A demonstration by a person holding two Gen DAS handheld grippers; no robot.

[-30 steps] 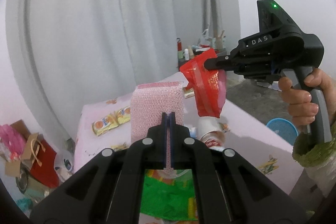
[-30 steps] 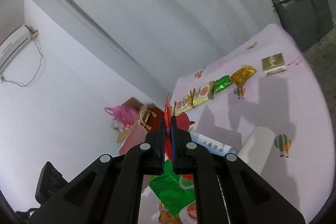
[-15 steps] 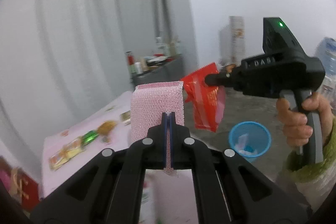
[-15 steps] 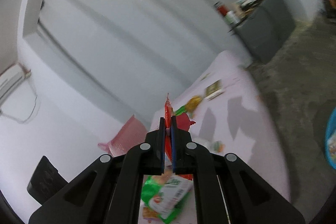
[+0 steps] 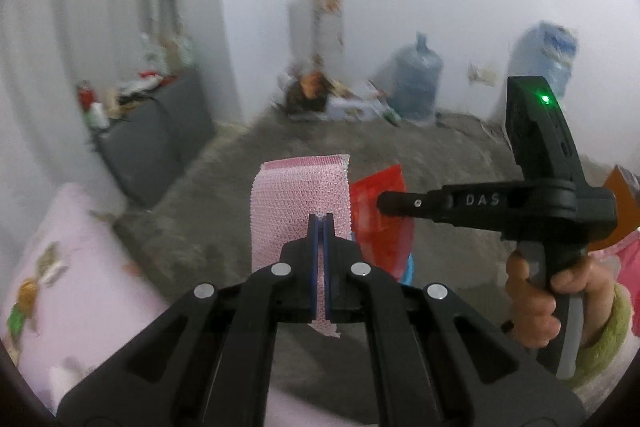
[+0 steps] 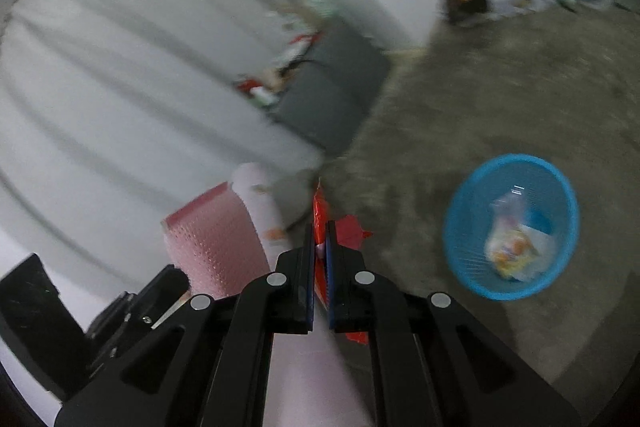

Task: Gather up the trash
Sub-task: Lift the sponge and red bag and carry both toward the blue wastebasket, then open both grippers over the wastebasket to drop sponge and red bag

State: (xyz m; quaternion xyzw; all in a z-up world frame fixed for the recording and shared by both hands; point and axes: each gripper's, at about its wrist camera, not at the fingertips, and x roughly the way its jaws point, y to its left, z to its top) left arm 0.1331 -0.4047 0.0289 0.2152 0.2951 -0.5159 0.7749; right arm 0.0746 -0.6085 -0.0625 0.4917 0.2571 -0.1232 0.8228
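Note:
My left gripper (image 5: 321, 221) is shut on a pink mesh wrapper (image 5: 298, 197) that stands up between its jaws. To its right, my right gripper (image 5: 380, 203) is shut on a red wrapper (image 5: 378, 223), held by a hand (image 5: 532, 303). In the right wrist view the right gripper (image 6: 320, 231) pinches the red wrapper (image 6: 320, 211) edge-on, with the pink mesh wrapper (image 6: 216, 239) at its left. A blue basket (image 6: 512, 225) with some trash inside sits on the floor to the right; only its rim (image 5: 408, 273) peeks out below the red wrapper in the left wrist view.
The pink-clothed table (image 5: 72, 267) lies at lower left. A grey cabinet (image 5: 156, 143) with clutter stands by the curtain. Water jugs (image 5: 416, 83) and a heap of rubbish (image 5: 320, 95) line the far wall. Bare concrete floor (image 6: 500, 87) surrounds the basket.
Both grippers have swung away from the table toward the floor and tilted downward, still carrying their wrappers. The blue basket has come into the right wrist view; the table has slid to the left edge.

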